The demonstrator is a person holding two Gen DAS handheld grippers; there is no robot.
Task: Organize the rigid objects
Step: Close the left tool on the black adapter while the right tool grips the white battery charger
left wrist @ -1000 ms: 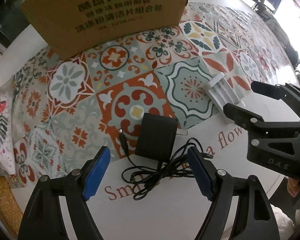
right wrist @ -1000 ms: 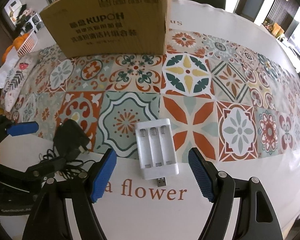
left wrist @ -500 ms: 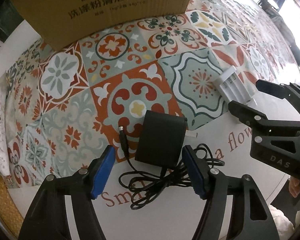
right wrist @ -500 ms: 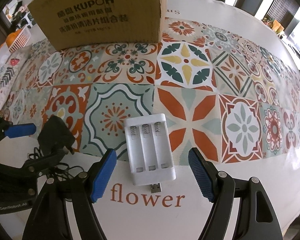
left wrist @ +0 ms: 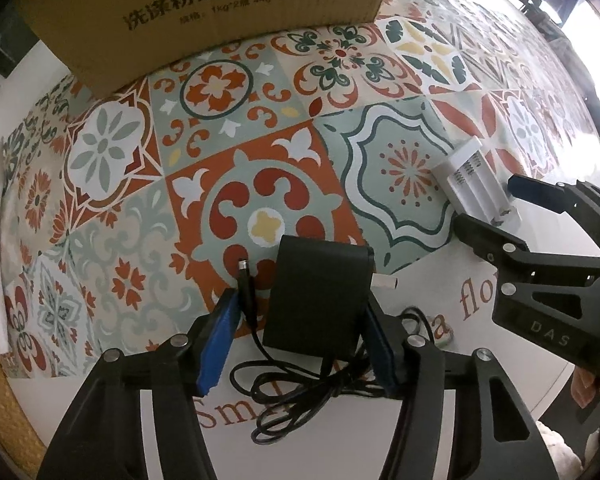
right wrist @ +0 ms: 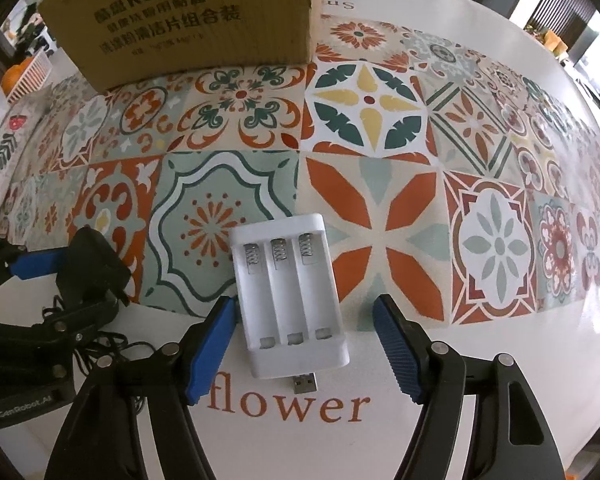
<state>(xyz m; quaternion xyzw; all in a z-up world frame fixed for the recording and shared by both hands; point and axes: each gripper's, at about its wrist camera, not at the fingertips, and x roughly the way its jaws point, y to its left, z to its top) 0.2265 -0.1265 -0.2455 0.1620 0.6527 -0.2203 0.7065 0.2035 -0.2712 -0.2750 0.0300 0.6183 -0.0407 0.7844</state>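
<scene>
Black plastic power adapter [left wrist: 320, 300] lies near the table's [left wrist: 340, 432] front edge; the left gripper [left wrist: 300, 344] is closing around it. Right of it, the right gripper [right wrist: 304, 352] closes around the white plastic battery charger [right wrist: 288, 296], not squeezing yet. The adapter's tangled black cord [left wrist: 300, 392] could snag.

A black power adapter [left wrist: 320, 296] lies flat at the near edge of the patterned tiles on the counter [left wrist: 100, 208], a metal prong sticking out of its right side. Its thin black cord [left wrist: 300, 392] trails in loose tangled loops toward the near side, and the barrel plug [left wrist: 246, 292] rests just left of the block. Well to the right, a white three-slot battery charger [right wrist: 290, 300] lies face up and empty, springs at the far end, USB plug pointing near.
</scene>
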